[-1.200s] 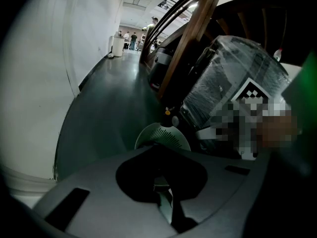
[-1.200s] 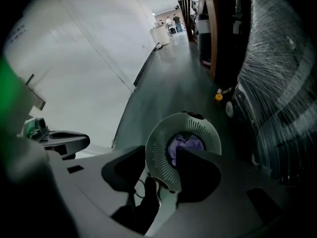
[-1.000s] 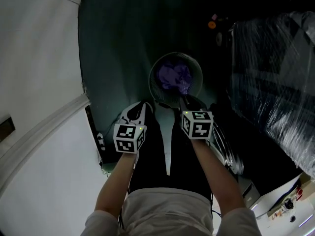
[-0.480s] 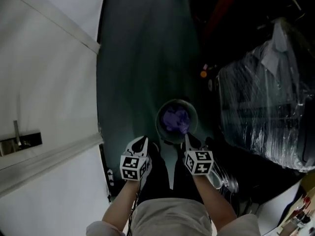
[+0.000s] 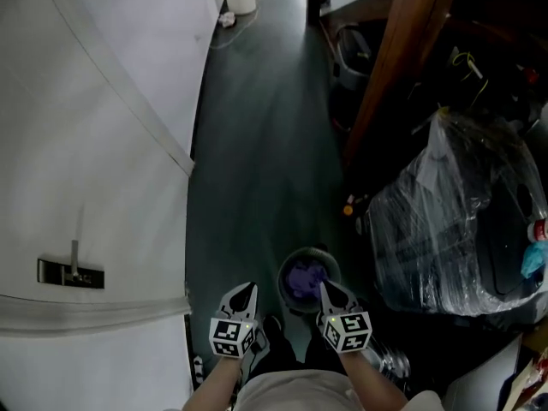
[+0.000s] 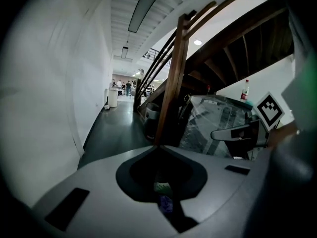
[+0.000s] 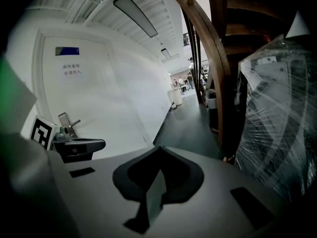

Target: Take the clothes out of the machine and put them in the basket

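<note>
A small round basket [image 5: 289,297] stands on the dark floor with purple clothes [image 5: 305,278] inside. Both grippers are held up high above it, side by side in front of the person. The left gripper [image 5: 246,288] is shut, its tips meeting with nothing between them [image 6: 157,147]. Through the gap in its jaws I glimpse the basket and a bit of purple cloth [image 6: 165,204]. On the other side, the right gripper [image 5: 324,286] is likewise shut and empty [image 7: 159,148]. Each gripper view shows the other gripper alongside.
A white wall with a door handle [image 5: 72,273] fills the left. A bulky plastic-wrapped load [image 5: 445,221] sits at the right behind a wooden post [image 5: 394,58]. A chrome-rimmed round door [image 5: 390,364] is at the bottom right. A small orange object [image 5: 348,210] lies on the floor.
Both grippers have risen well above the basket, which now looks smaller and farther below. The view has lifted, showing more corridor floor ahead.
</note>
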Available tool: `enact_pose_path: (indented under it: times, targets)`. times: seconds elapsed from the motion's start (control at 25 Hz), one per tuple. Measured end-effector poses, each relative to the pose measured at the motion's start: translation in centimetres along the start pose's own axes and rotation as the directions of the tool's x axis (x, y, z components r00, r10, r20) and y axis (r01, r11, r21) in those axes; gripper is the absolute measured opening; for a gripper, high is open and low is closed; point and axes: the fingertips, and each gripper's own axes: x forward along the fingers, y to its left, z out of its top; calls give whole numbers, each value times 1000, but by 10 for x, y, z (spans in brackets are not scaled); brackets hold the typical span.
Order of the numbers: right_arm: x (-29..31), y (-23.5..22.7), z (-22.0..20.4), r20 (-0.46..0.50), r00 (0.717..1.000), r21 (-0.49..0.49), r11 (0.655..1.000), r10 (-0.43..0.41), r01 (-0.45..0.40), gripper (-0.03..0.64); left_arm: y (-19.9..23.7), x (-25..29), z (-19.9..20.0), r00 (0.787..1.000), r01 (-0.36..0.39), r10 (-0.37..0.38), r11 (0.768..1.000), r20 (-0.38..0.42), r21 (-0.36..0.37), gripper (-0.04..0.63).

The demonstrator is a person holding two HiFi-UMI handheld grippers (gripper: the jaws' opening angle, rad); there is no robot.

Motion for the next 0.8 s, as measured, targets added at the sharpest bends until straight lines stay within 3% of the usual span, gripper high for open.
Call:
enact_pose_path:
  times: [0.48,0.8]
  targets:
    - [-53,42,124,227,969,-130,989,95,-67,6,-10,-53,105,979,24,-39,997,200,78,20]
    - [-83,66,164,322,938,-146,985,131,-88,6,-10,-82,155,949,0,-39,993,313,122,20]
